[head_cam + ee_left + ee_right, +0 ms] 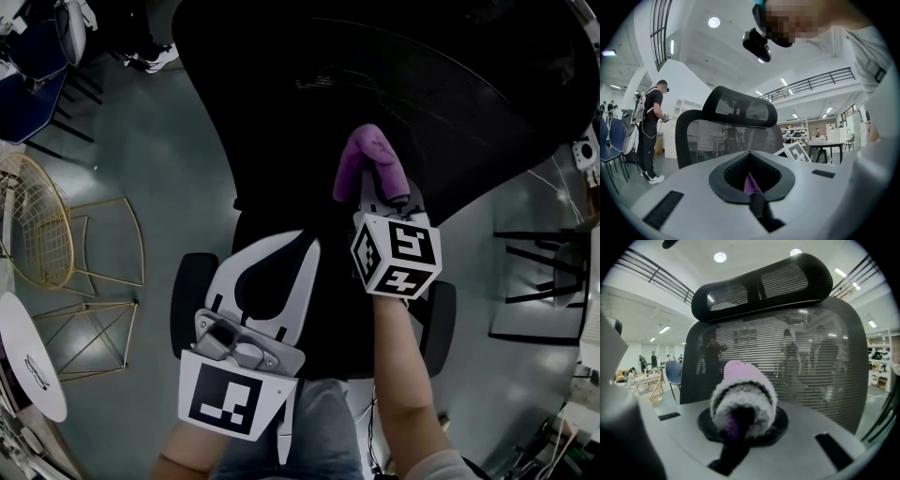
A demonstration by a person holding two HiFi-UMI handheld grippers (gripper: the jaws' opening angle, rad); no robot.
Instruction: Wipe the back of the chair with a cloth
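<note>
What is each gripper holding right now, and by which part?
Right gripper clamps the bunched purple cloth by its lower end; the rest sticks out past the jaws. Left gripper is shut, with nothing clearly held.

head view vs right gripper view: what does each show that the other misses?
Only the head view: the left gripper, a gold wire chair and a round white table on the floor at left, plus the person's forearm.
Only the right gripper view: ceiling lights, a balcony railing, and the headrest as a distinct piece above the back.
Both: the black mesh chair back and the purple cloth clamped in the right gripper.
</note>
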